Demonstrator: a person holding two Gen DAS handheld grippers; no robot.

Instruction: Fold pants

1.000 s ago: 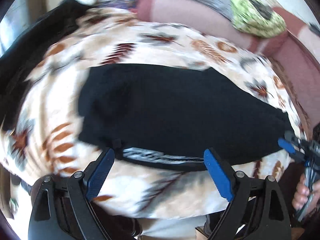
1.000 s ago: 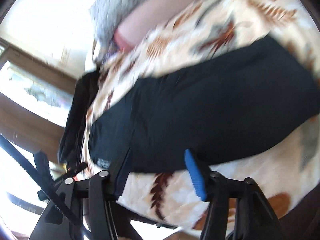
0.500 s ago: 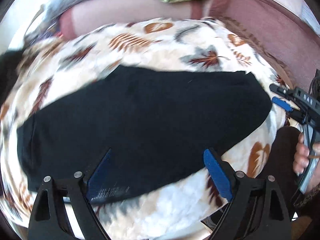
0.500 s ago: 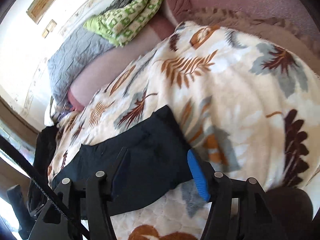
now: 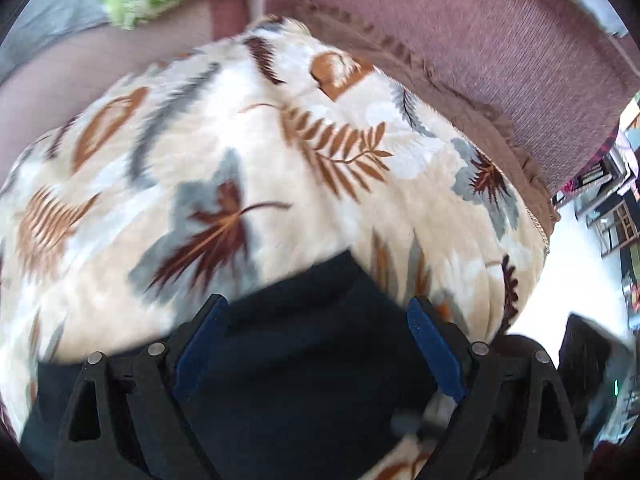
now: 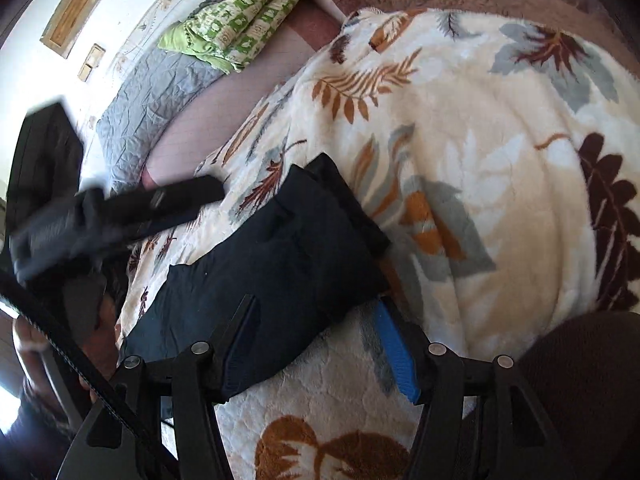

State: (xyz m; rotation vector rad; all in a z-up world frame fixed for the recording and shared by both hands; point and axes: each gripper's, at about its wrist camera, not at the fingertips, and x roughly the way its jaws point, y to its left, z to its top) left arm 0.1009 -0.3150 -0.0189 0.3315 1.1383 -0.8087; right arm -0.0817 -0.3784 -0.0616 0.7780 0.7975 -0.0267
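The black pants (image 6: 276, 264) lie flat and folded lengthwise on the leaf-print blanket (image 6: 480, 152). Their narrow end points up the bed. My right gripper (image 6: 316, 324) is open just above the near edge of the pants, with its left finger over the cloth and its blue right pad beside it. My left gripper (image 5: 316, 316) is open with the same black pants (image 5: 304, 368) filling the gap between its blue pads (image 5: 434, 350). The left gripper's body also shows blurred in the right wrist view (image 6: 120, 216), over the left part of the pants.
The blanket (image 5: 280, 168) covers a pink-brown bed (image 5: 500, 40) with a ruffled brown edge. A green patterned quilt (image 6: 244, 20) and a grey quilt (image 6: 156, 96) lie at the head of the bed. A dark garment (image 6: 44, 160) lies at the far left.
My left gripper has swept right along the pants toward their narrow end, and the cloth now lies between its pads. My right gripper has come closer to the pants' near edge.
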